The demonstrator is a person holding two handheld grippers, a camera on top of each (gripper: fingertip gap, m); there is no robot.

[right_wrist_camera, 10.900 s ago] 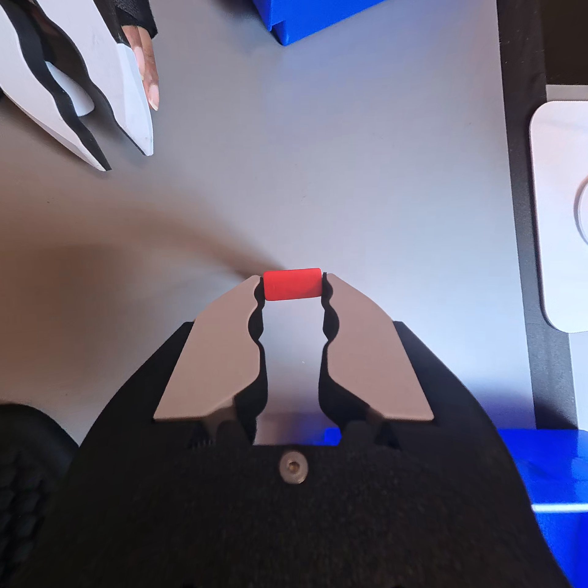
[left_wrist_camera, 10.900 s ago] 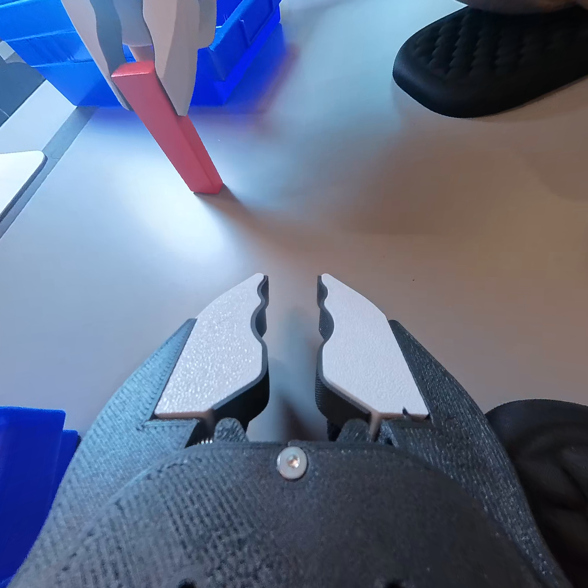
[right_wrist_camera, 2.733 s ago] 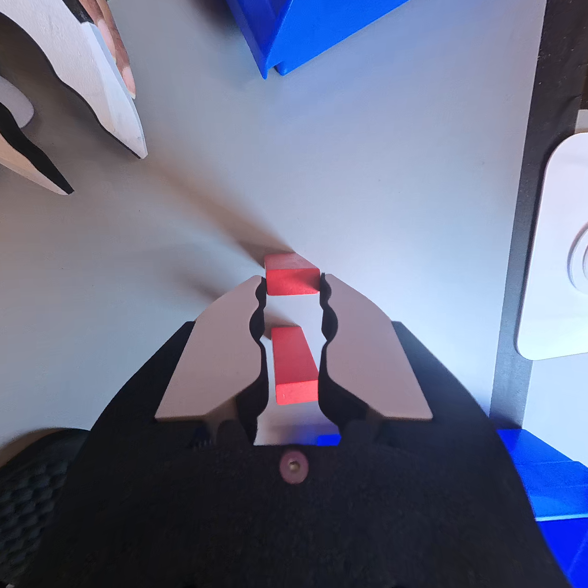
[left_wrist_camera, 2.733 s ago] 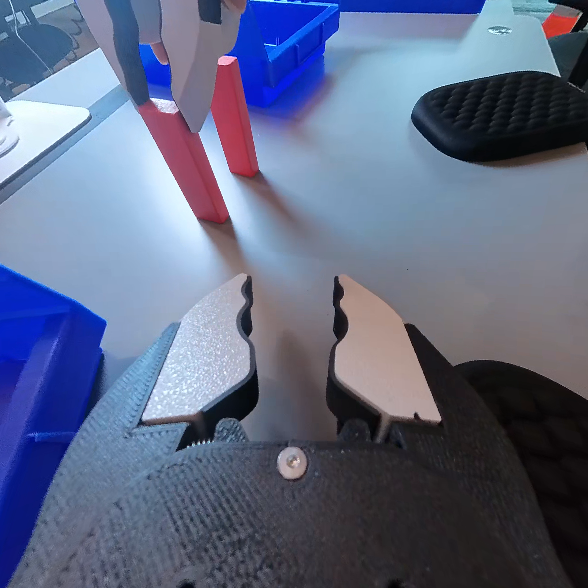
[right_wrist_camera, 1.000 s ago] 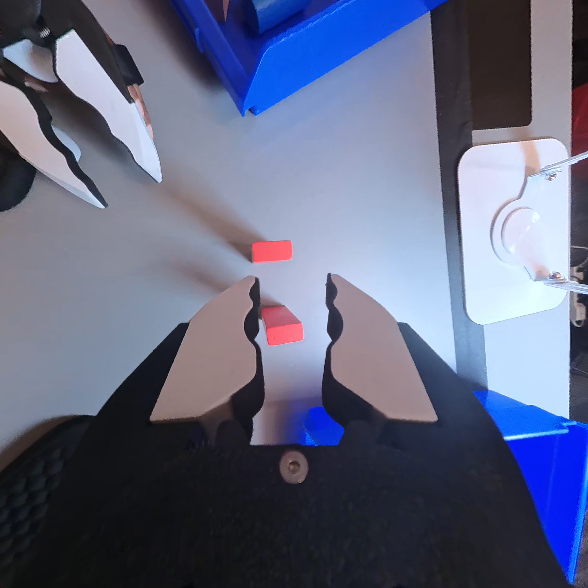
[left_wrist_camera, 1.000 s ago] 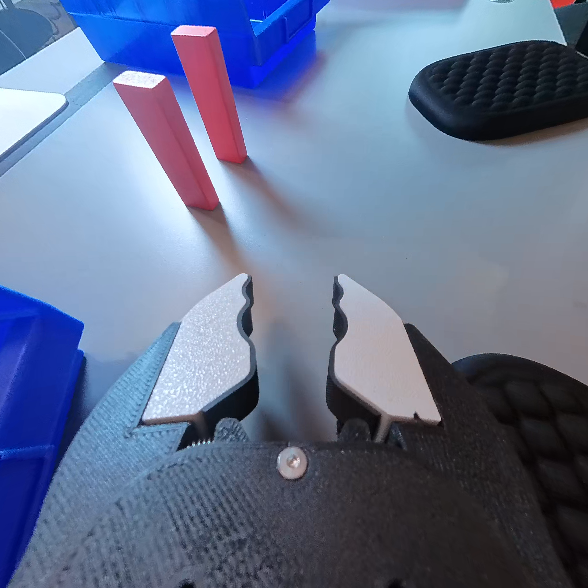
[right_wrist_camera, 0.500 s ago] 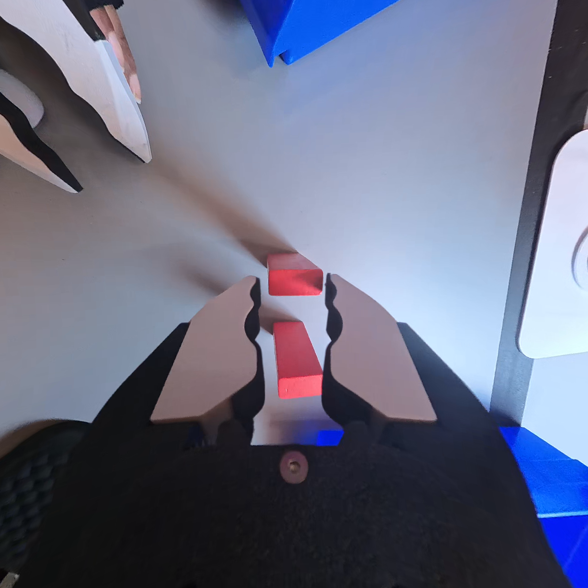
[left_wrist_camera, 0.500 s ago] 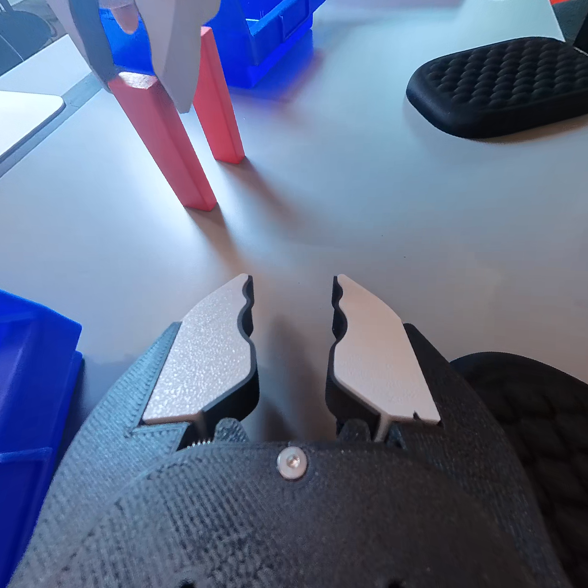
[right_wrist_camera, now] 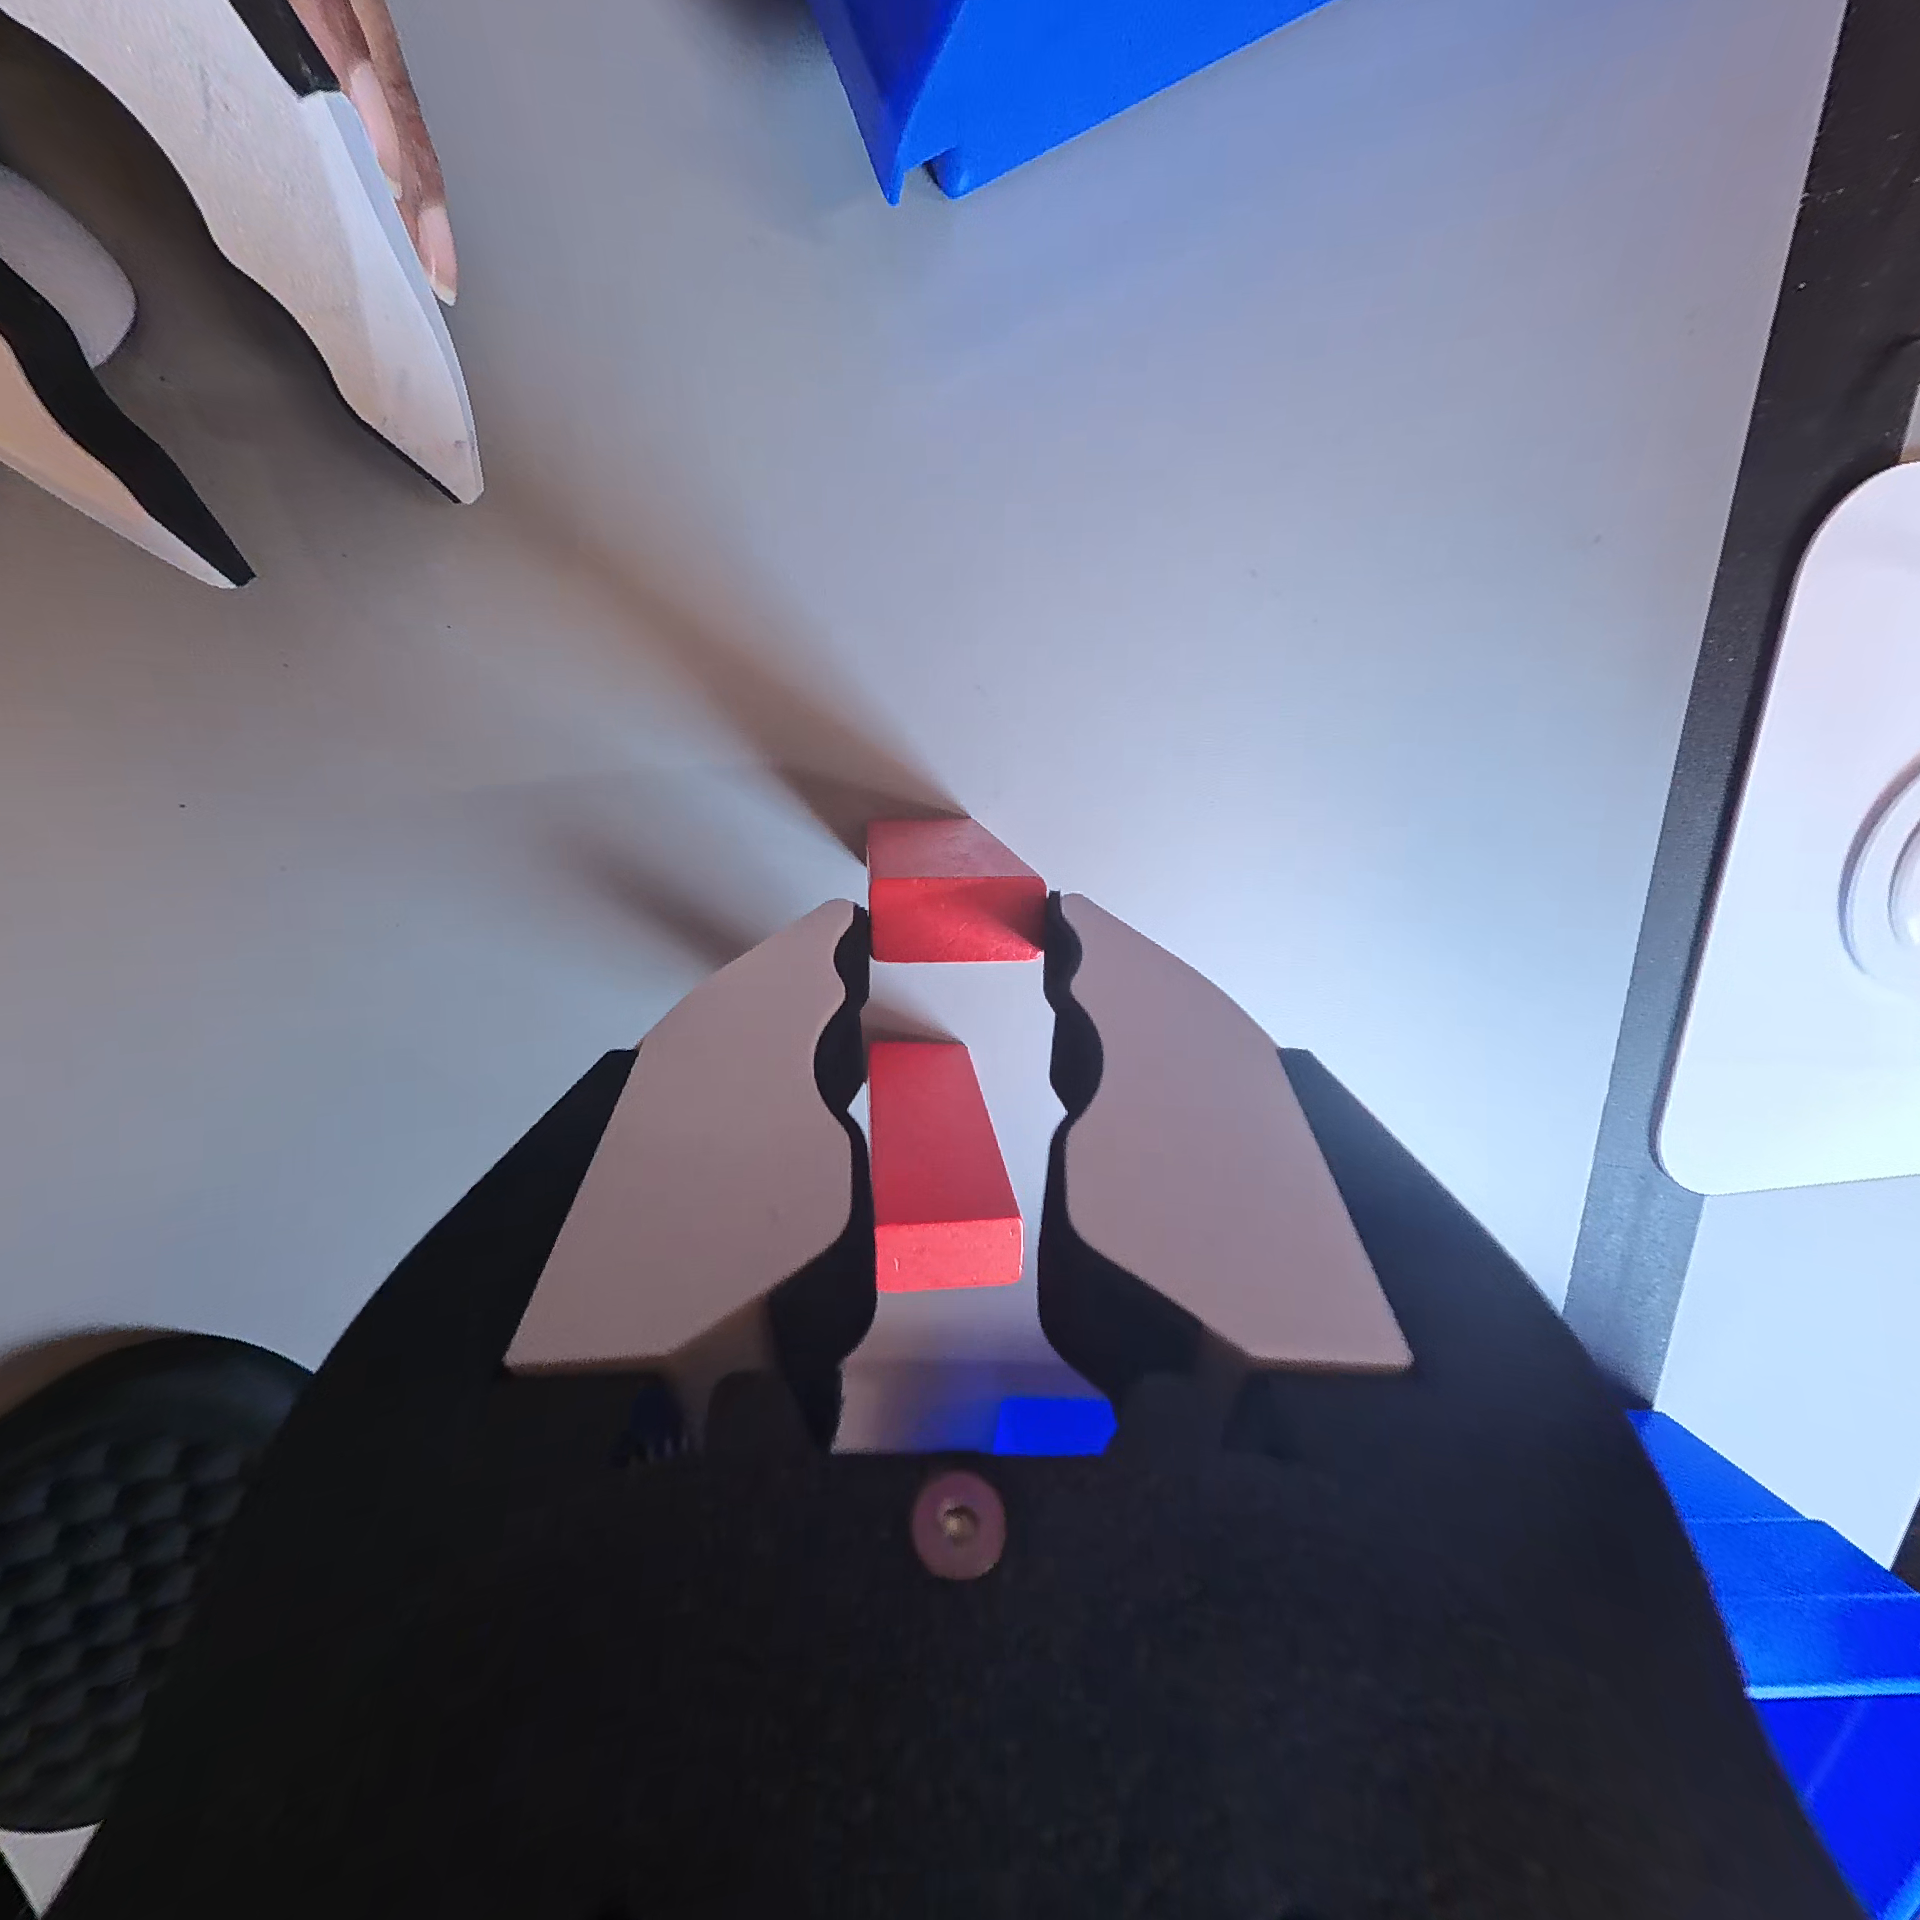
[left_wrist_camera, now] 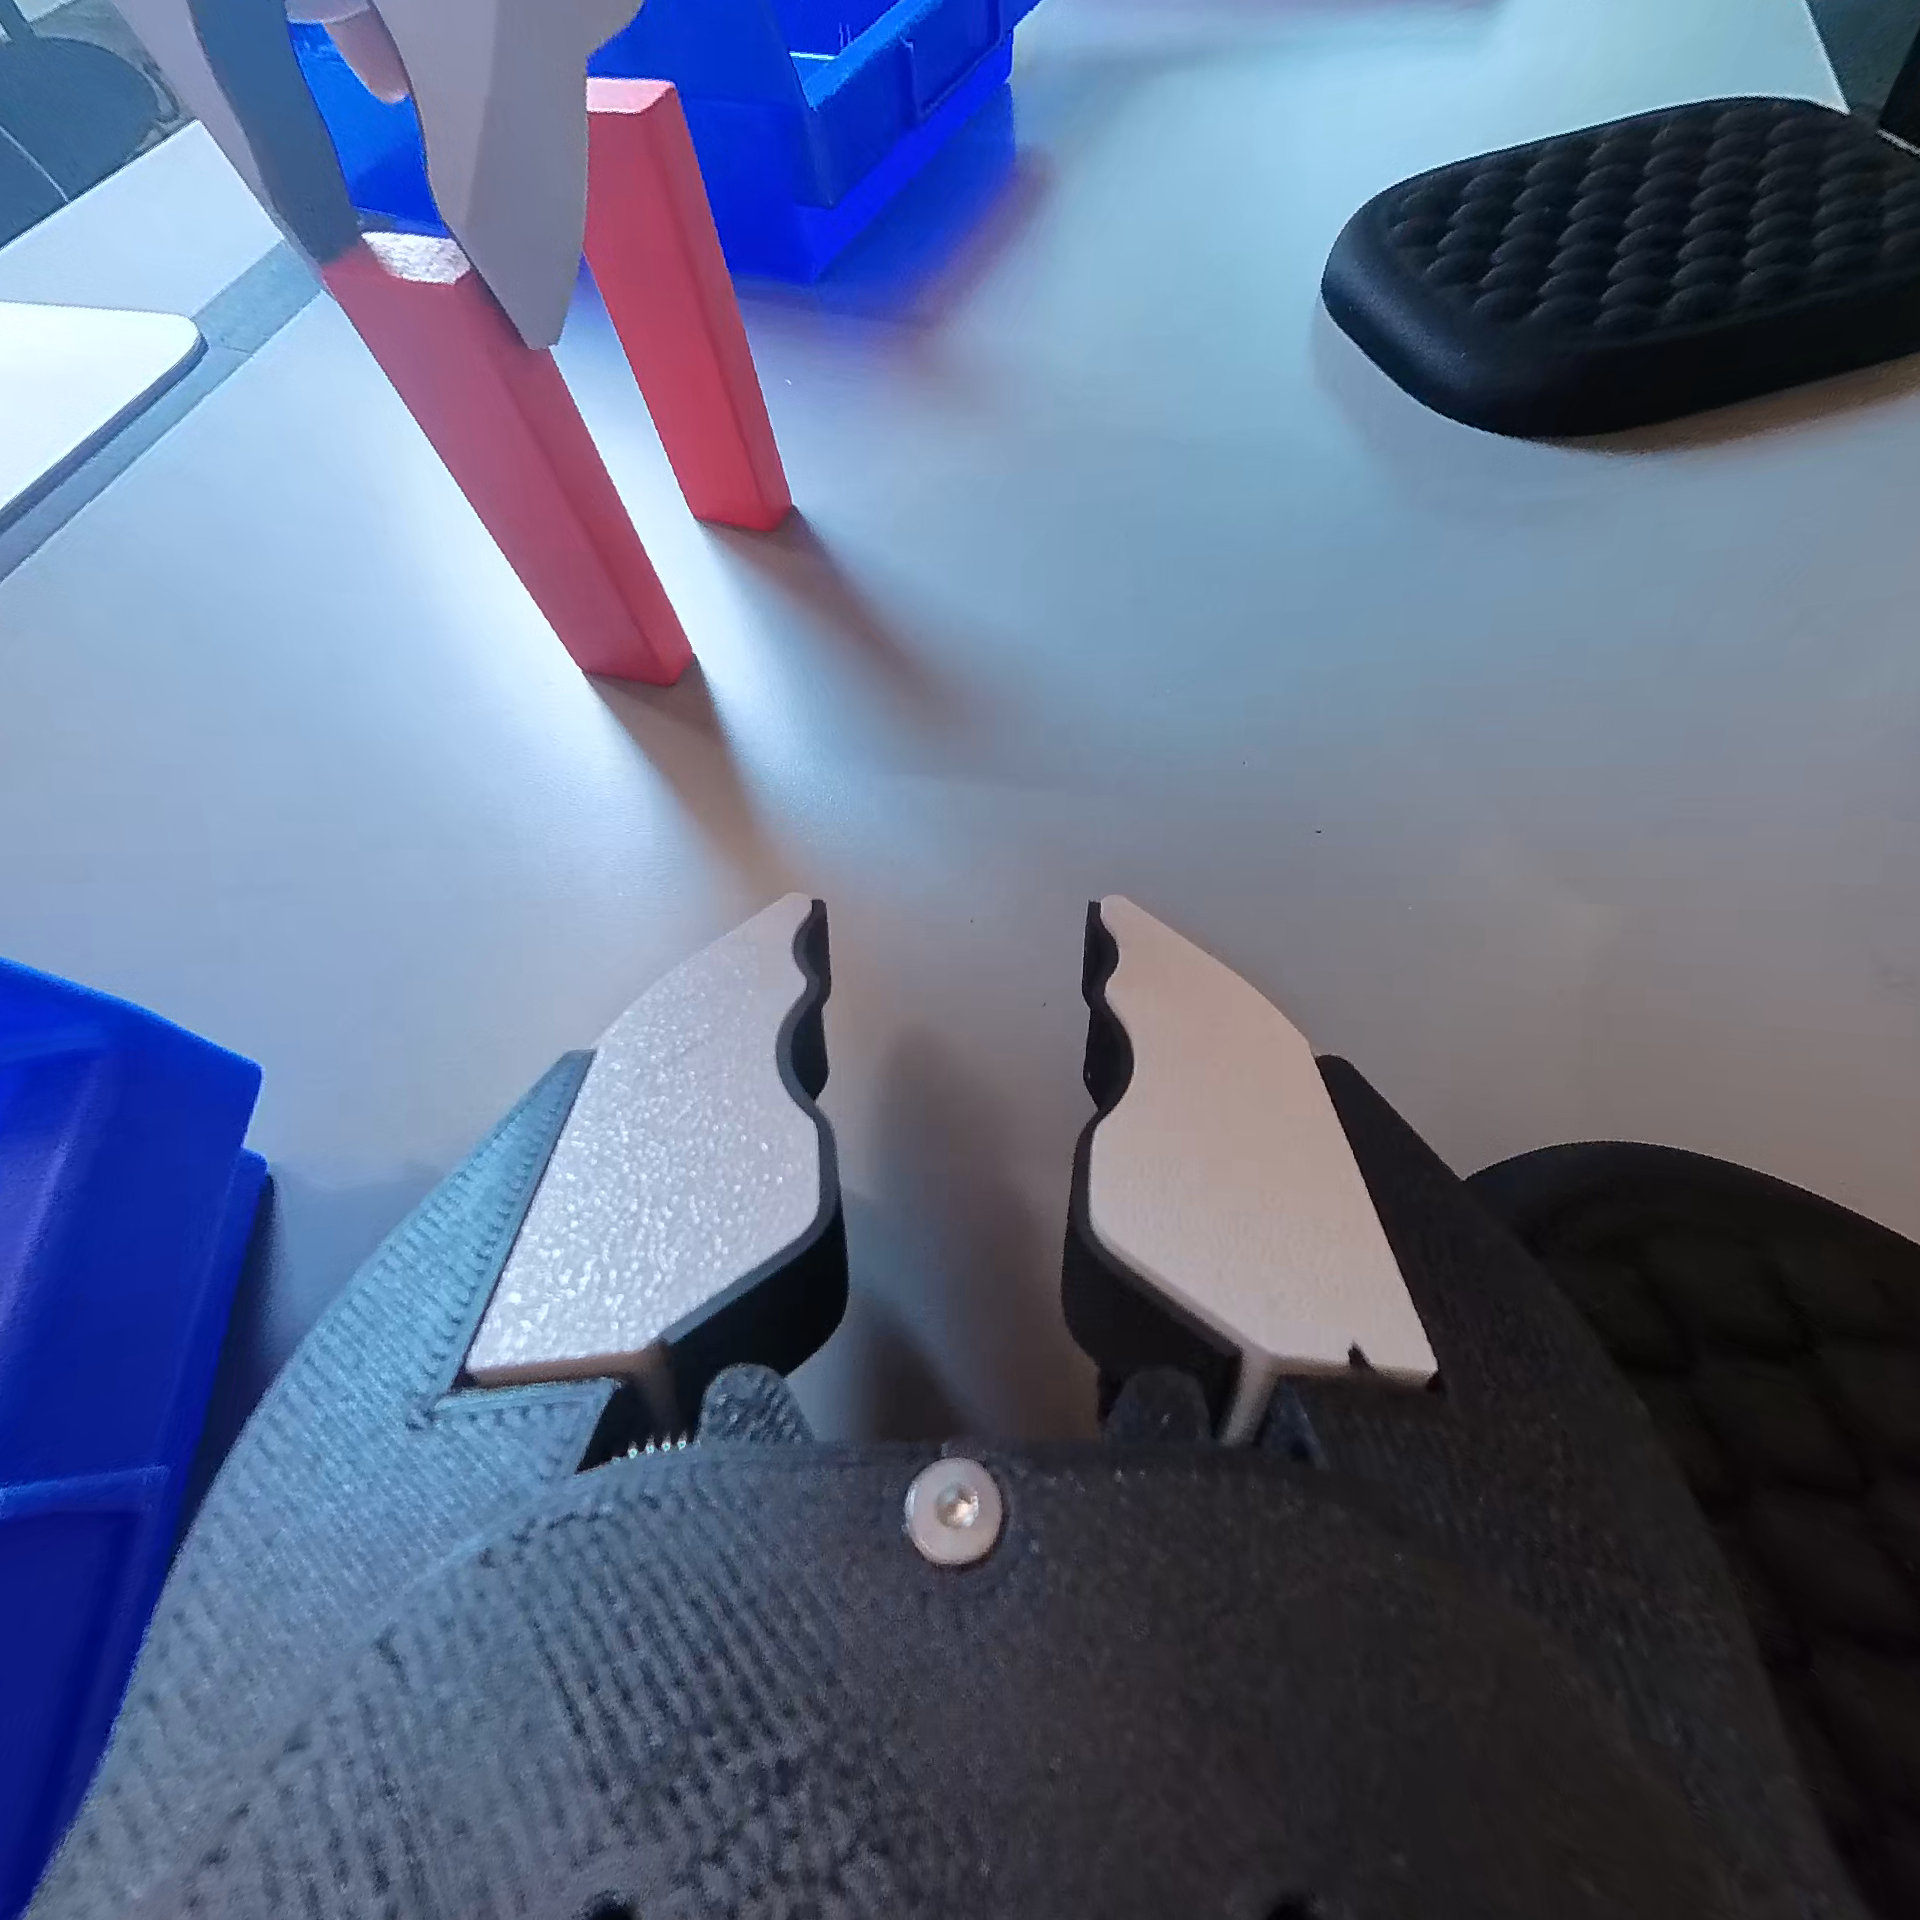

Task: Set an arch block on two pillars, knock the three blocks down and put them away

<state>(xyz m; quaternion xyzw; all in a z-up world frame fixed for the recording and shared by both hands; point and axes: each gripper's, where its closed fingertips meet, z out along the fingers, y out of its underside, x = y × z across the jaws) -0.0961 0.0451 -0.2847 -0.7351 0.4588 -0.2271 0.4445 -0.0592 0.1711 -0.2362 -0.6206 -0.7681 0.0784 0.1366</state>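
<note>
Grey table (left_wrist_camera: 1195, 644) held two red pillars (left_wrist_camera: 681, 312), blue bins (left_wrist_camera: 831, 114), black pads (left_wrist_camera: 1621, 270). Right gripper (right_wrist_camera: 956, 914) pinched one pillar top; left gripper (left_wrist_camera: 956, 914) stayed apart, empty. Bins were cut off.

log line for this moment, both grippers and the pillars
right gripper: shut on near pillar | left gripper: open, empty | far pillar: upright, free | arch: not seen

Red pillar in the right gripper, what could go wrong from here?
The right gripper clamps the top of one tall red wooden pillar. A sideways nudge or uneven release could topple it into the second red pillar standing close beside it. Shifting it may also spoil the spacing the arch needs.
</note>
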